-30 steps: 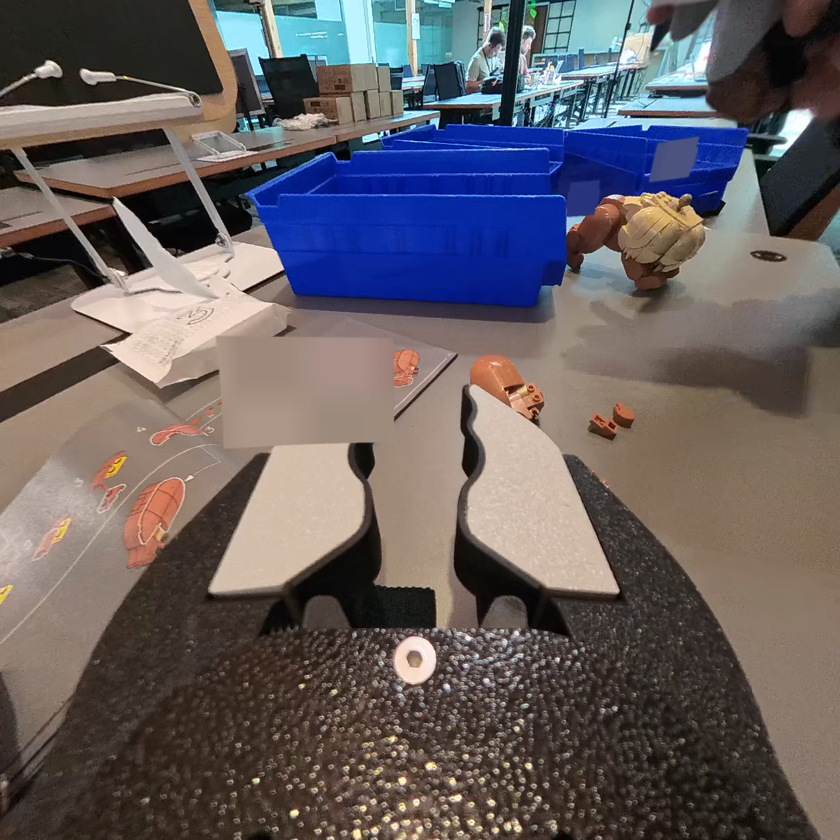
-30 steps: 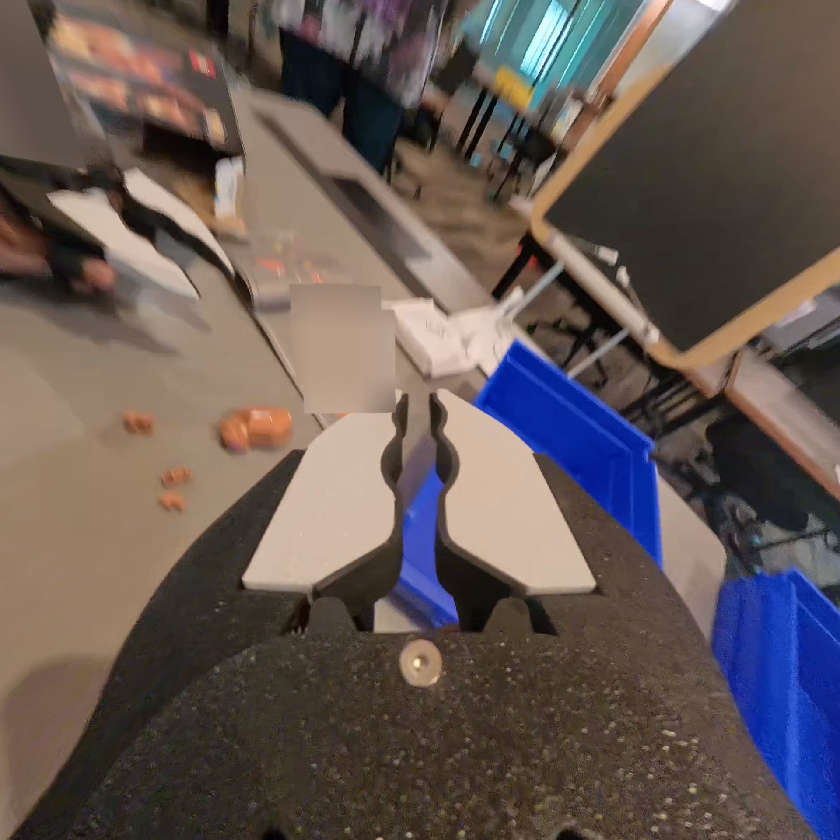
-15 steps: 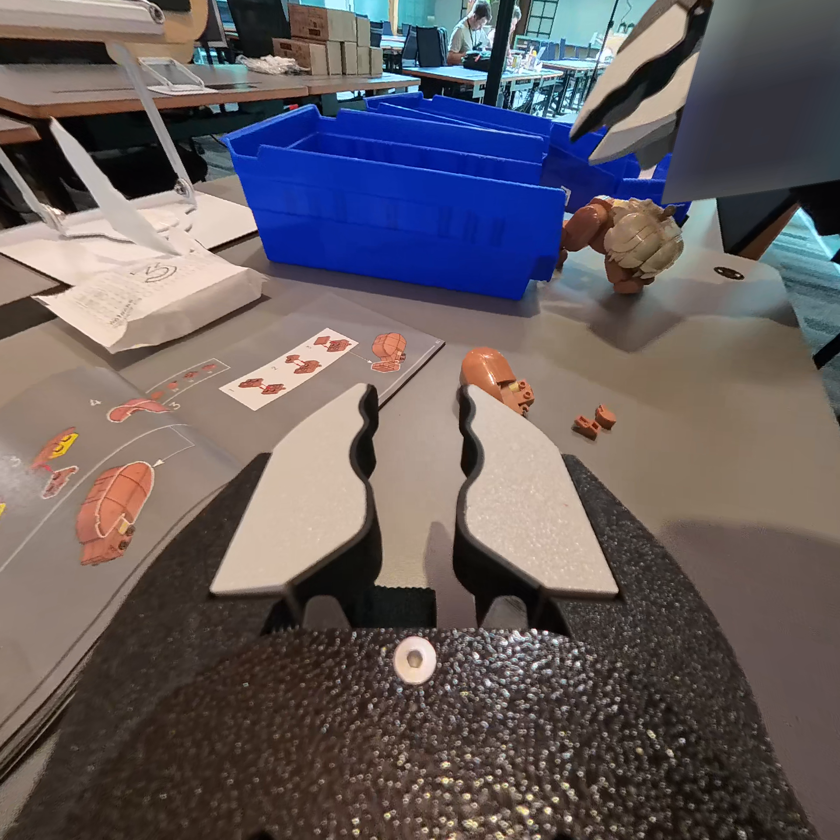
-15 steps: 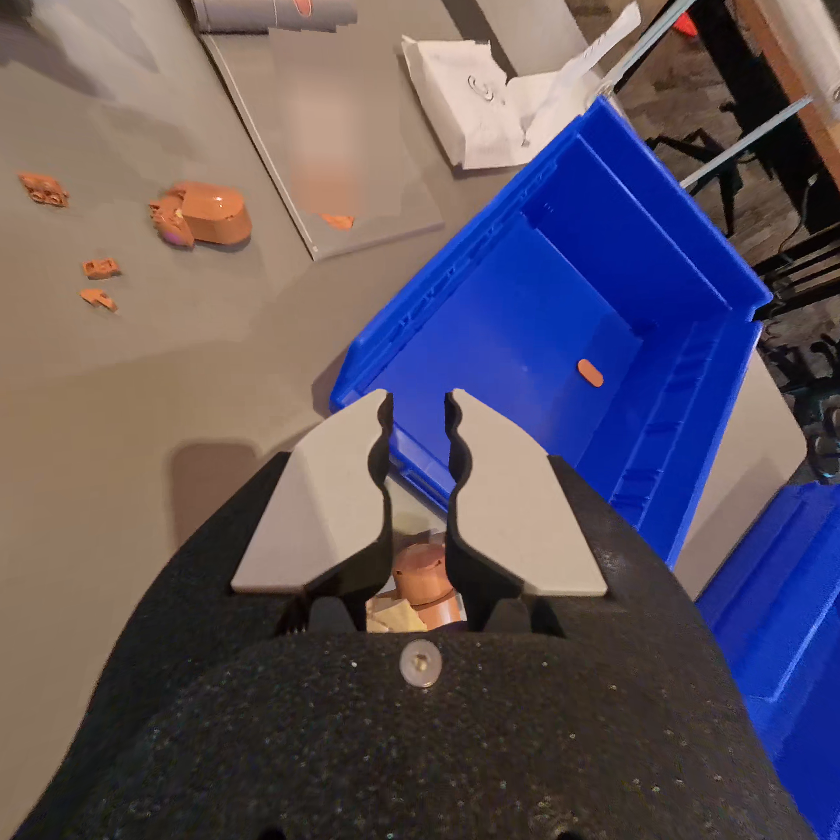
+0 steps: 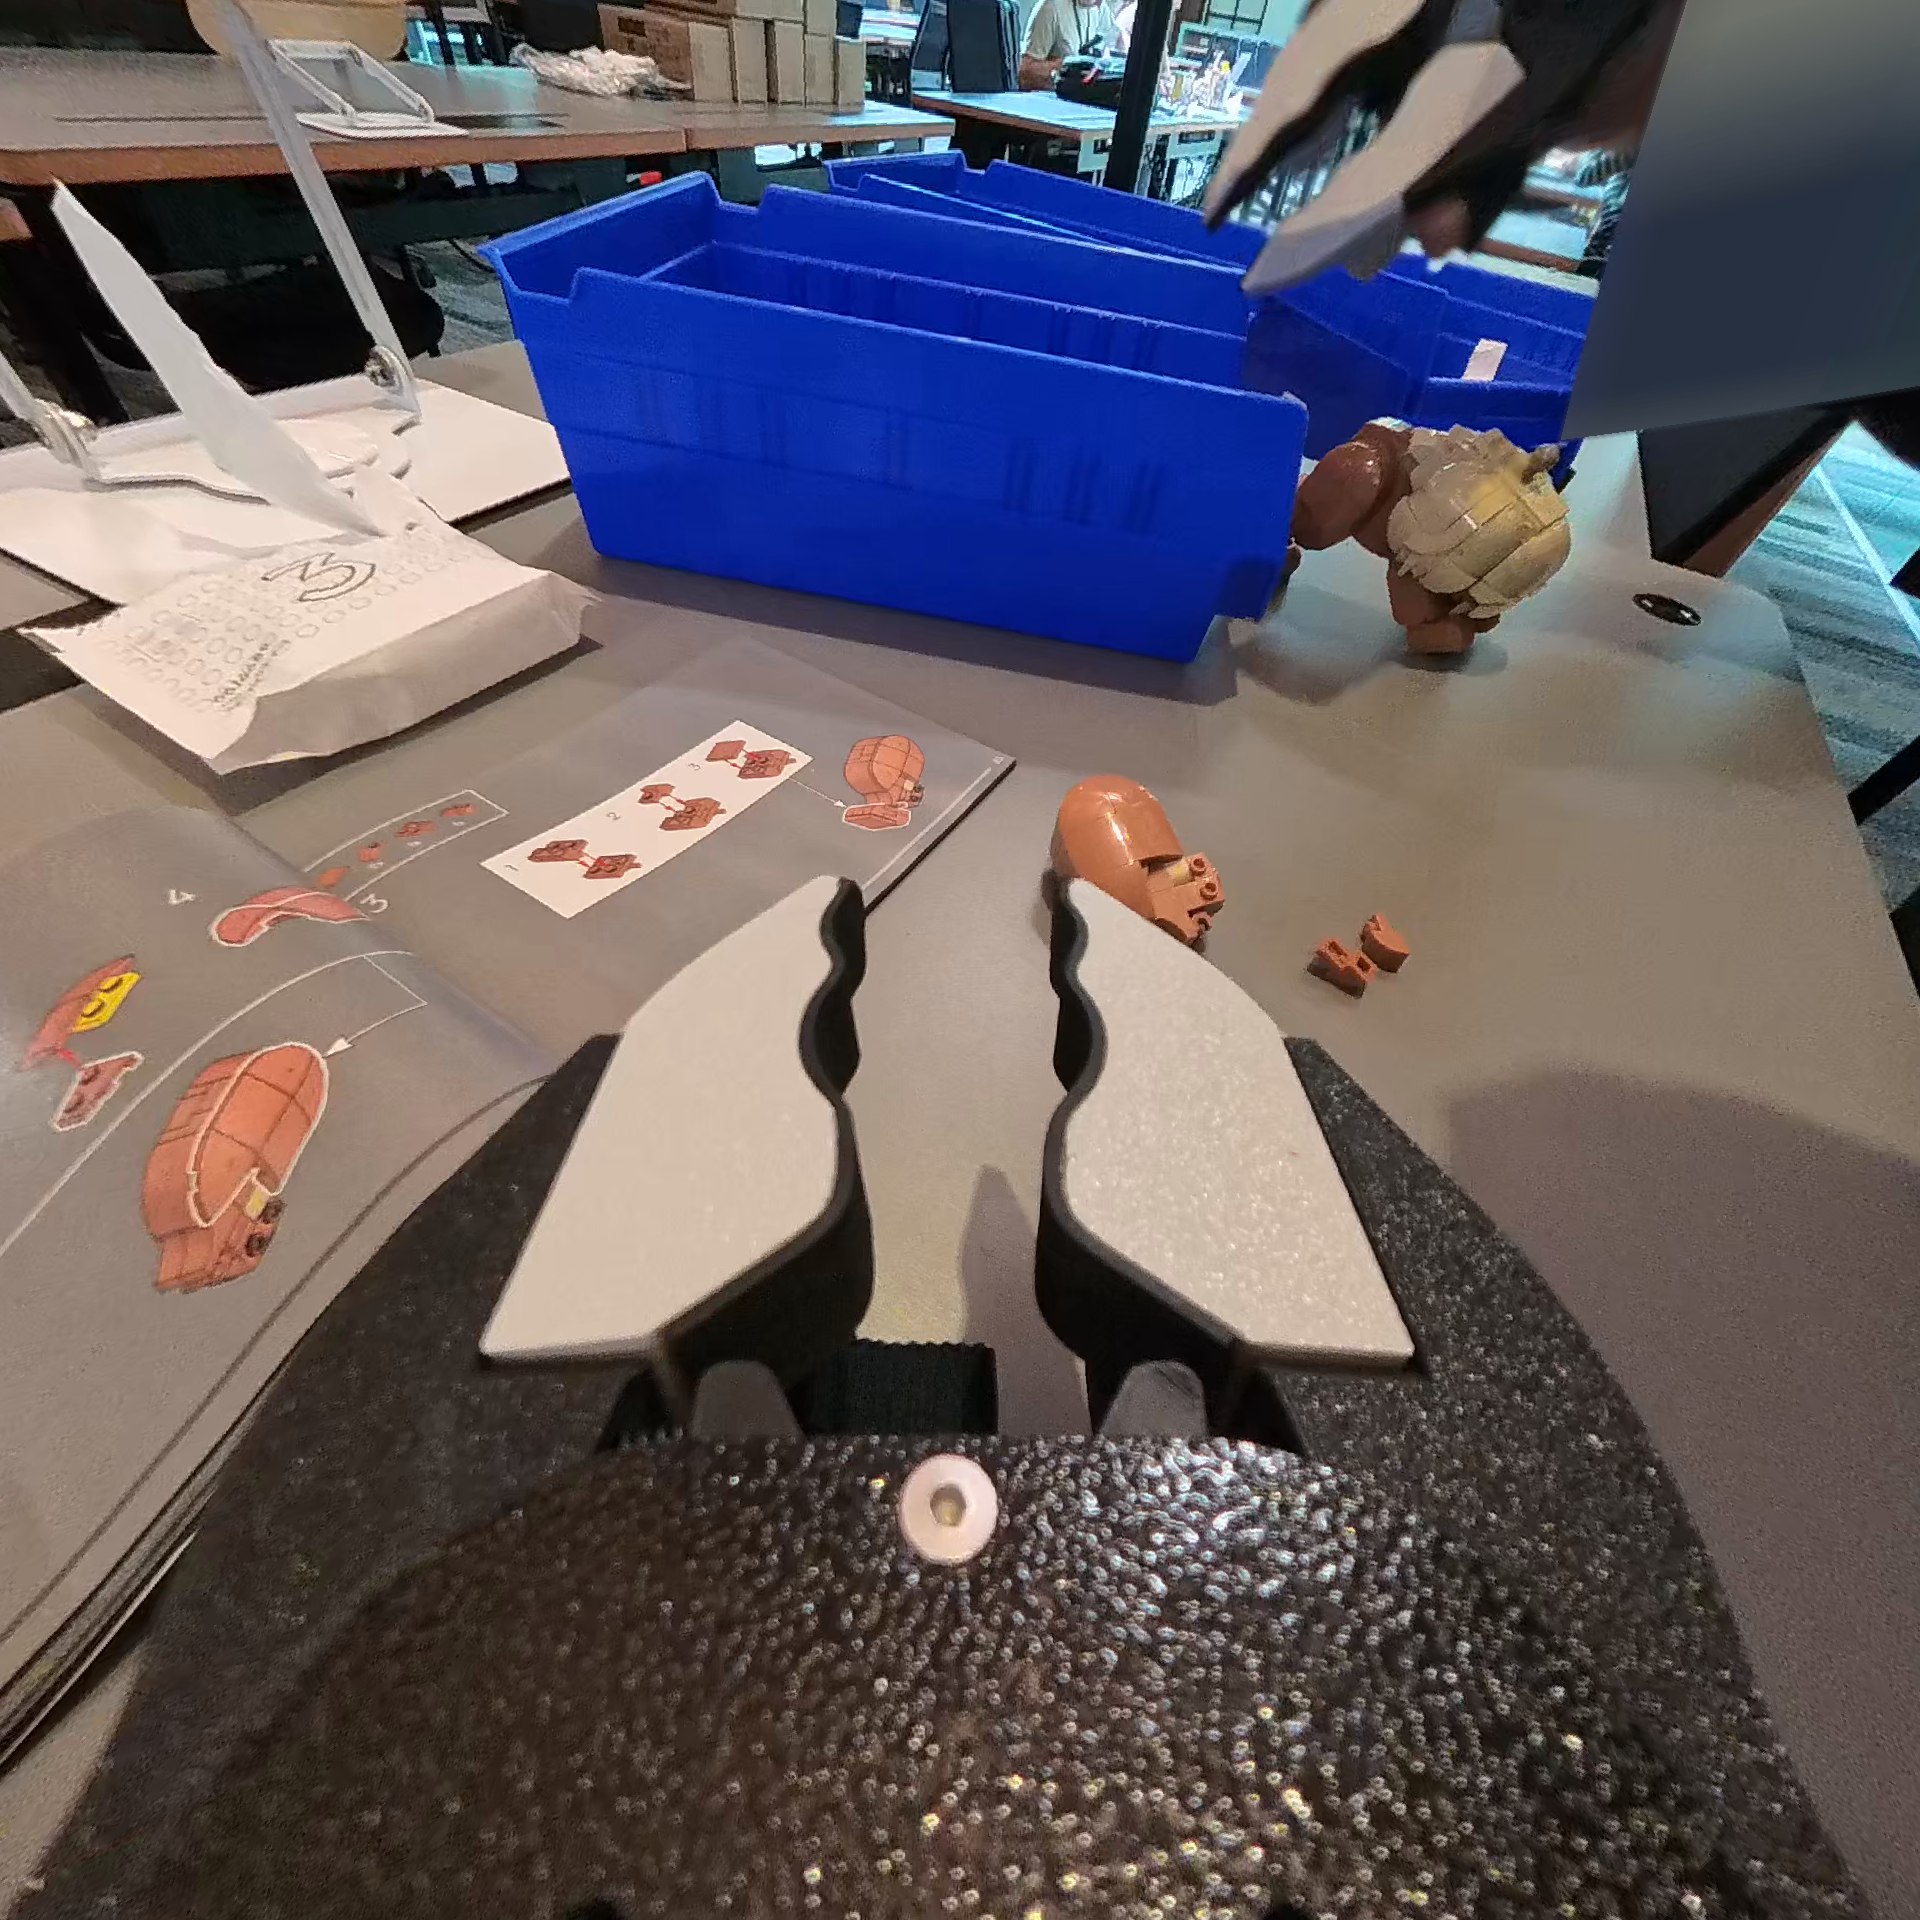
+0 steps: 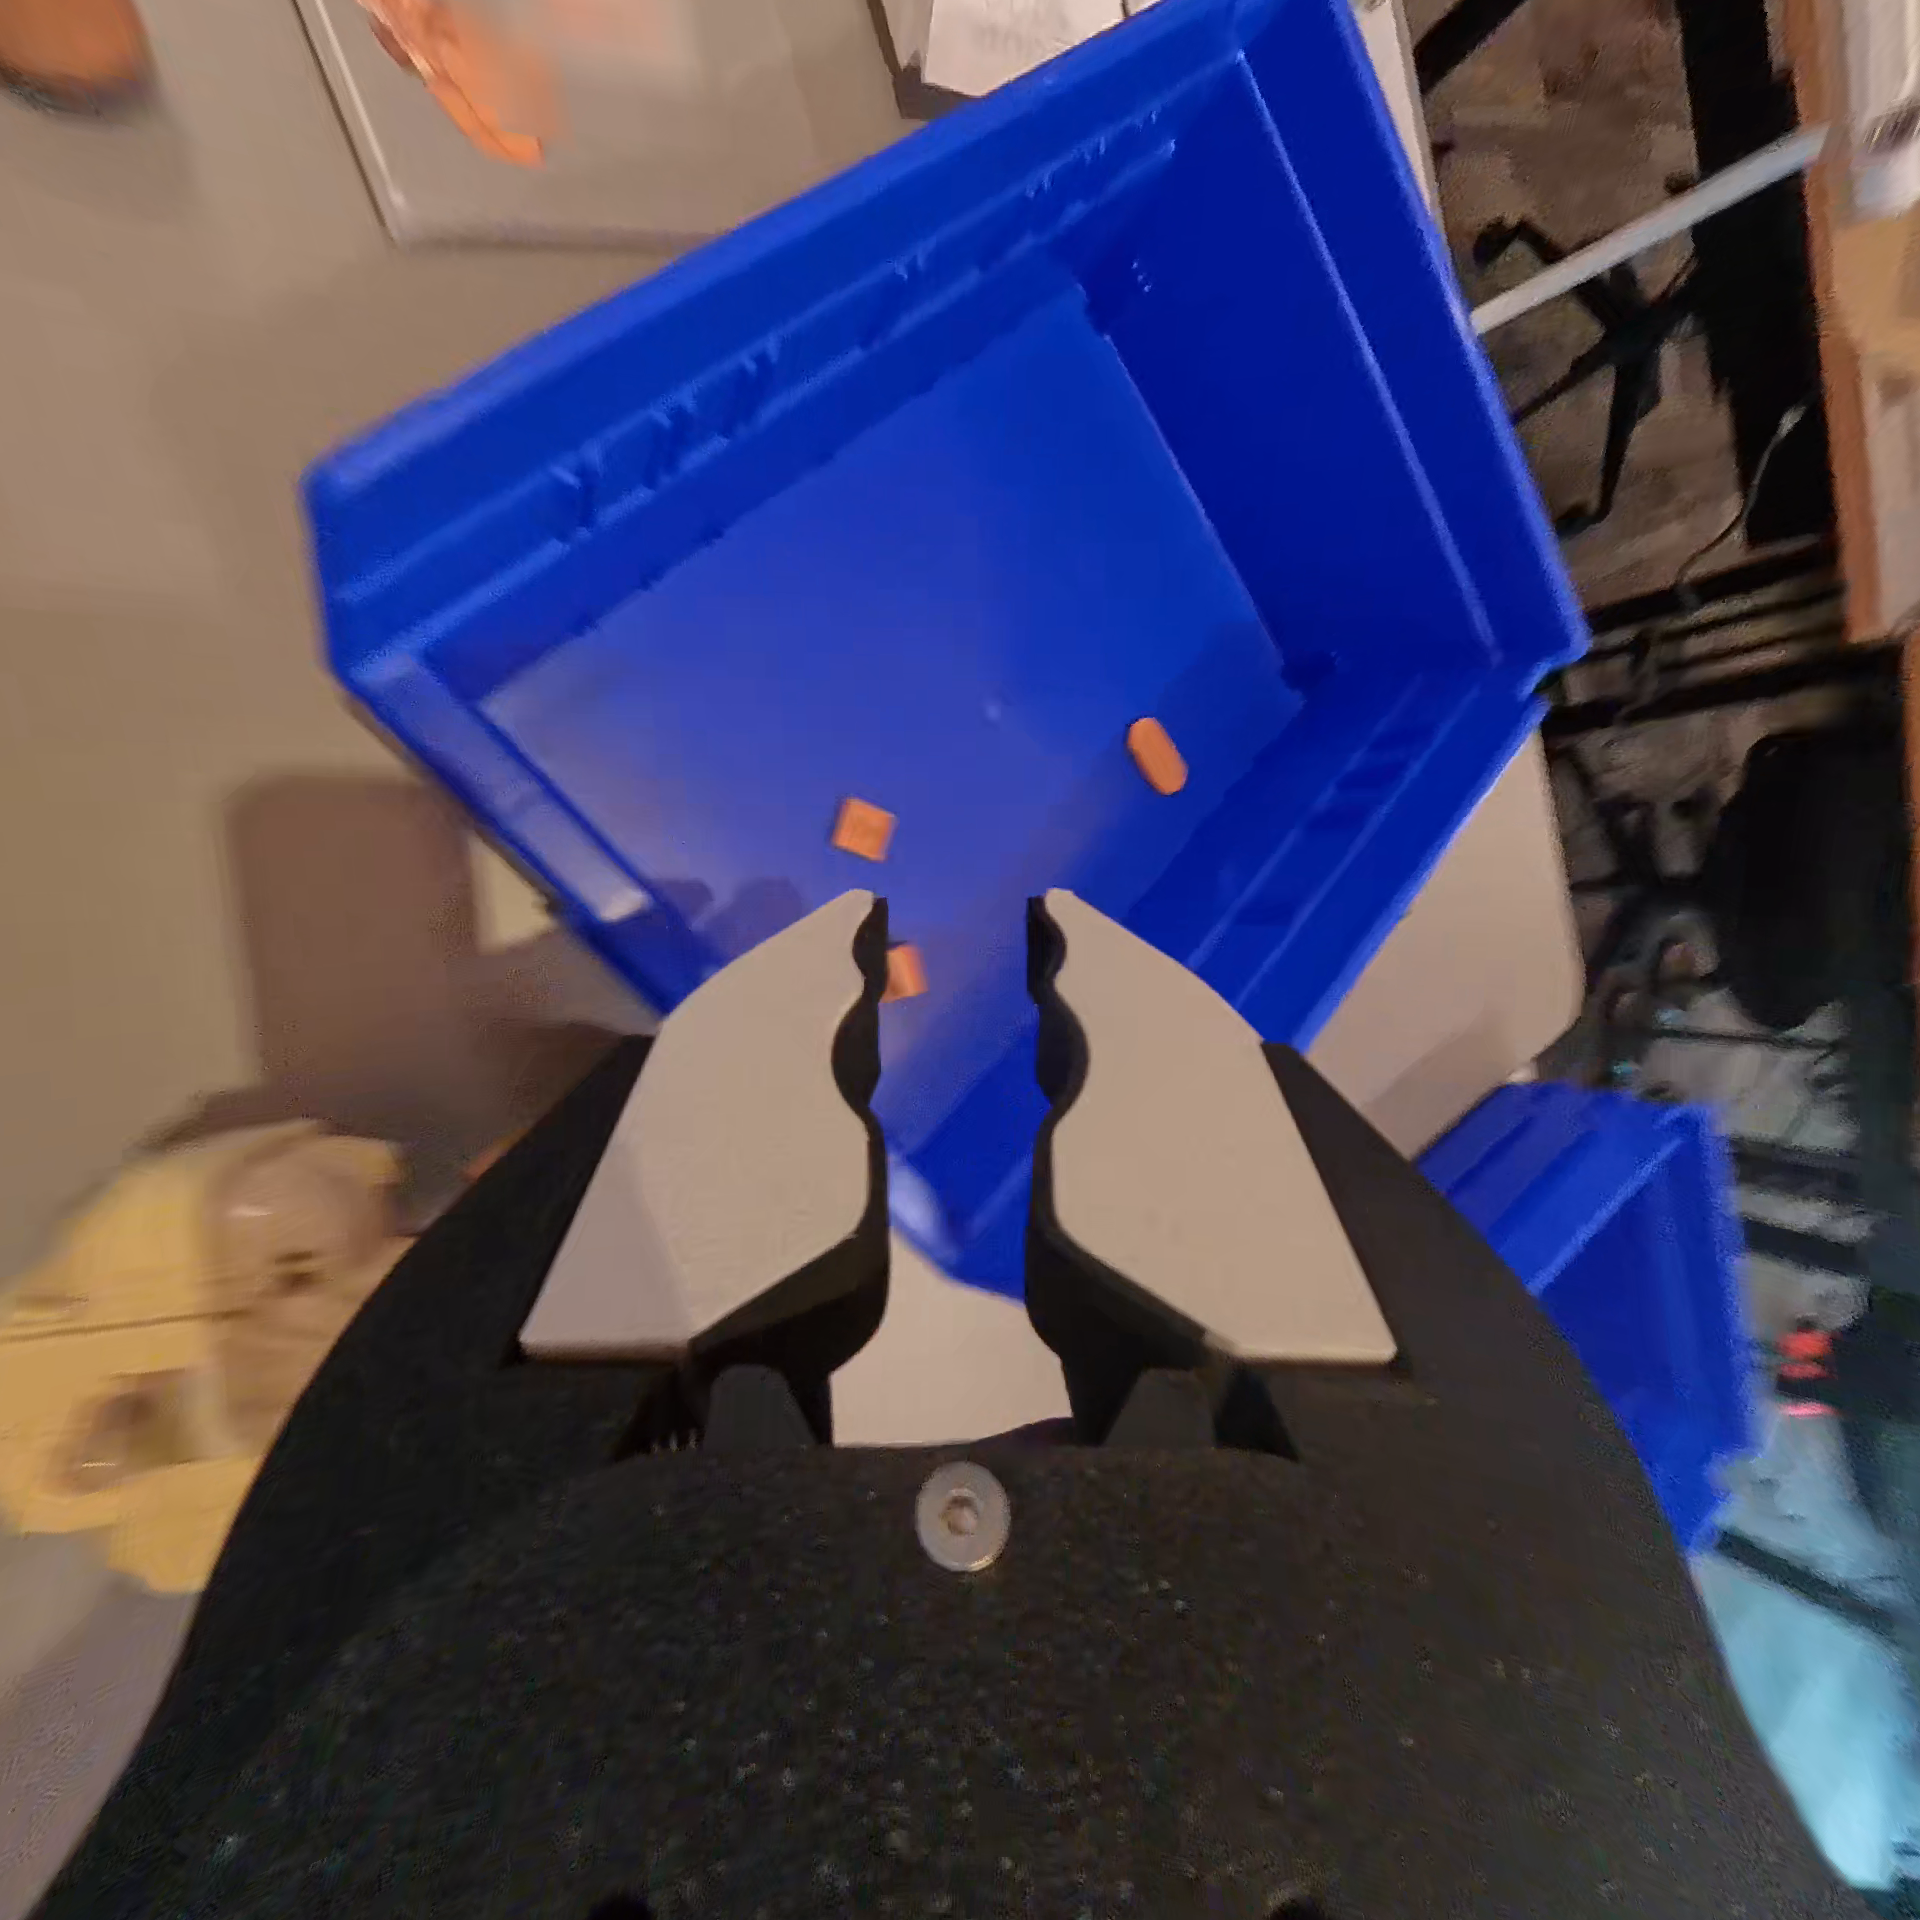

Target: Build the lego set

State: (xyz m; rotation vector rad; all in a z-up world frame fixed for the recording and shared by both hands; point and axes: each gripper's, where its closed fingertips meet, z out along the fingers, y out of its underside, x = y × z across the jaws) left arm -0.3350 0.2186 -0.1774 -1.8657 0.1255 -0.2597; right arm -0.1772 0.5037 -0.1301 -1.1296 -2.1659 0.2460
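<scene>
Your left gripper (image 5: 954,904) sits low over the grey table (image 5: 1558,1039), released, with bare tabletop showing between its fingers. At its 9 o'clock lies the open instruction booklet (image 5: 312,1039). Just past the right fingertip, at 1 o'clock, rests the brown rounded lego piece (image 5: 1127,857), touching the table. A little farther toward 2 o'clock lie two small brown bricks (image 5: 1356,951), close together. Beyond, at 12 o'clock, stands the nearest blue bin (image 5: 914,488), and at its right end, near 2 o'clock, the tan-and-brown lego figure (image 5: 1455,530) stands on the table. A white paper bag (image 5: 312,634) lies at 10 o'clock.

Your right gripper (image 6: 954,909) hangs above that bin (image 6: 935,540), released and holding nothing. On the bin floor you see three small orange pieces: one (image 6: 902,971) beside the left fingertip, one (image 6: 864,829) at 12 o'clock, and an oval one (image 6: 1155,755) at 1 o'clock.
</scene>
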